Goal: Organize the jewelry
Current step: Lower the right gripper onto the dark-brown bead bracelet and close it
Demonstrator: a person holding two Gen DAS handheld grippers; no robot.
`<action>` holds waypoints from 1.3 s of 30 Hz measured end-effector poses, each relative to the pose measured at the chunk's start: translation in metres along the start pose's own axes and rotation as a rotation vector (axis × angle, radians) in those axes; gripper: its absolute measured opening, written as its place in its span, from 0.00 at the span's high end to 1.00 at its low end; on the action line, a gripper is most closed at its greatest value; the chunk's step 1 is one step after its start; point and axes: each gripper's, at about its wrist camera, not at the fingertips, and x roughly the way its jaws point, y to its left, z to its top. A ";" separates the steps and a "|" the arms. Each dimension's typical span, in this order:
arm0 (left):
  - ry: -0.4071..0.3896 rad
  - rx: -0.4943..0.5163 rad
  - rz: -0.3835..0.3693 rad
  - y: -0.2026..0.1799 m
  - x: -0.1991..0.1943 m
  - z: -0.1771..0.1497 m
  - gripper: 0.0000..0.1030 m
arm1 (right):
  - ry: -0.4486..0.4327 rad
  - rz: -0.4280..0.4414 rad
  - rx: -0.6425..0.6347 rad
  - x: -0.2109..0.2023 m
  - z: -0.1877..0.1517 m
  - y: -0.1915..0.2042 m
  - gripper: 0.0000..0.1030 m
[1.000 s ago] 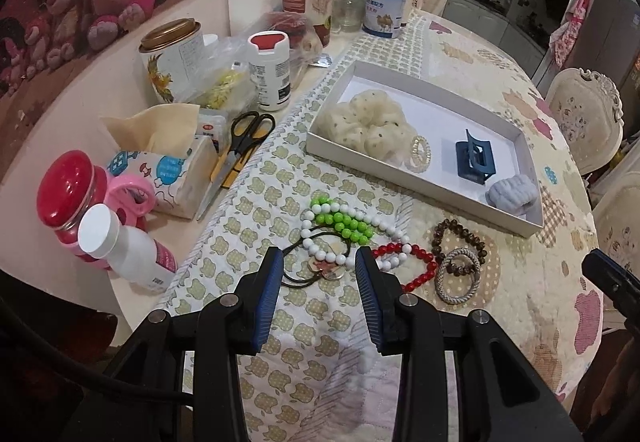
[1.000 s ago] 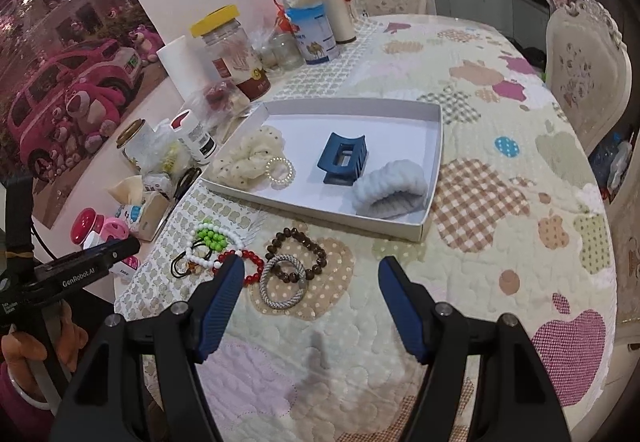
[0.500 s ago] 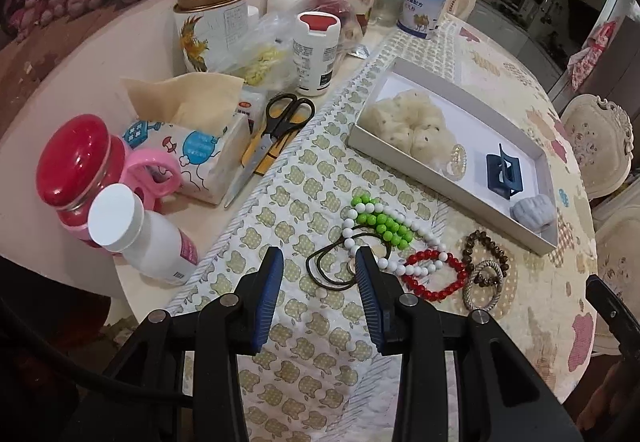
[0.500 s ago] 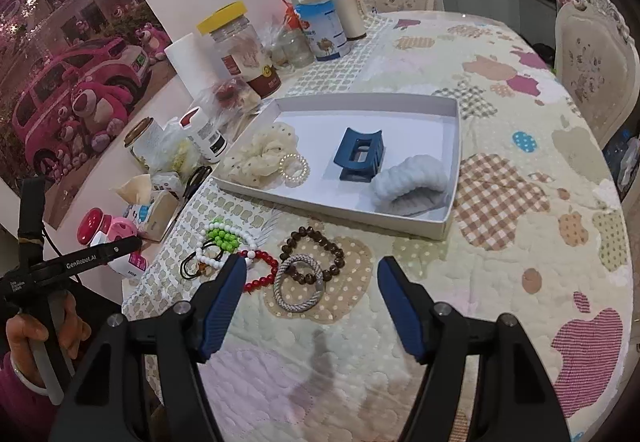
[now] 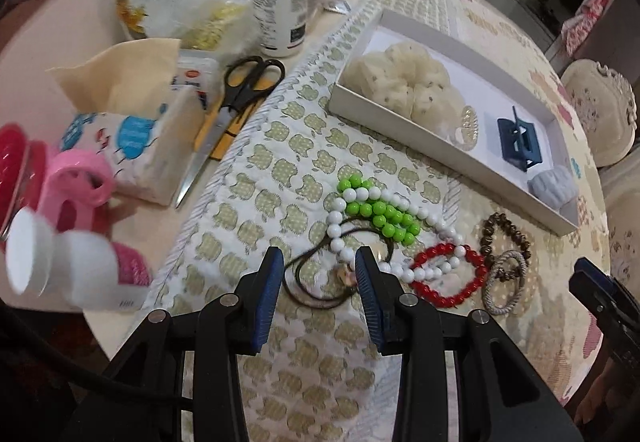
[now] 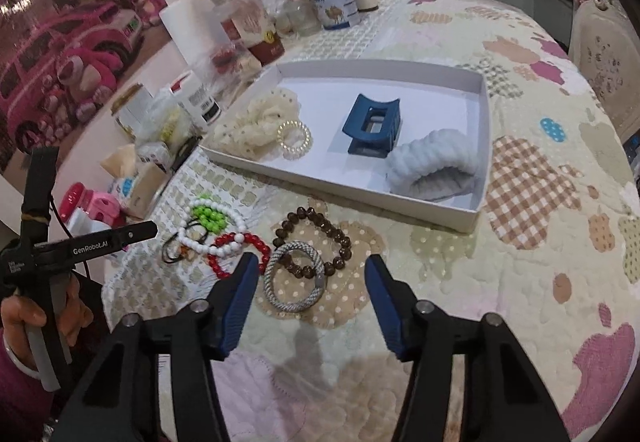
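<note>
Jewelry lies heaped on the quilted tablecloth (image 6: 540, 250) just before the white tray (image 6: 482, 129): a black hair tie (image 5: 316, 282) tangled under the white bead necklace (image 5: 400, 207), beside the red bracelet (image 5: 448, 274) and grey rope bracelet (image 6: 294, 276). The left gripper (image 5: 316, 282) hangs released, jaws straddling the hair tie; the right gripper (image 6: 308, 282) gapes wide over the rope bracelet. Lower squarely, pinch only the tie's free loop, and lift slowly so the necklace slides off.
</note>
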 end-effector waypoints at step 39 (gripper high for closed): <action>-0.085 0.103 -0.102 -0.047 -0.047 0.034 0.94 | -0.093 0.066 -0.044 -0.009 0.039 -0.010 0.91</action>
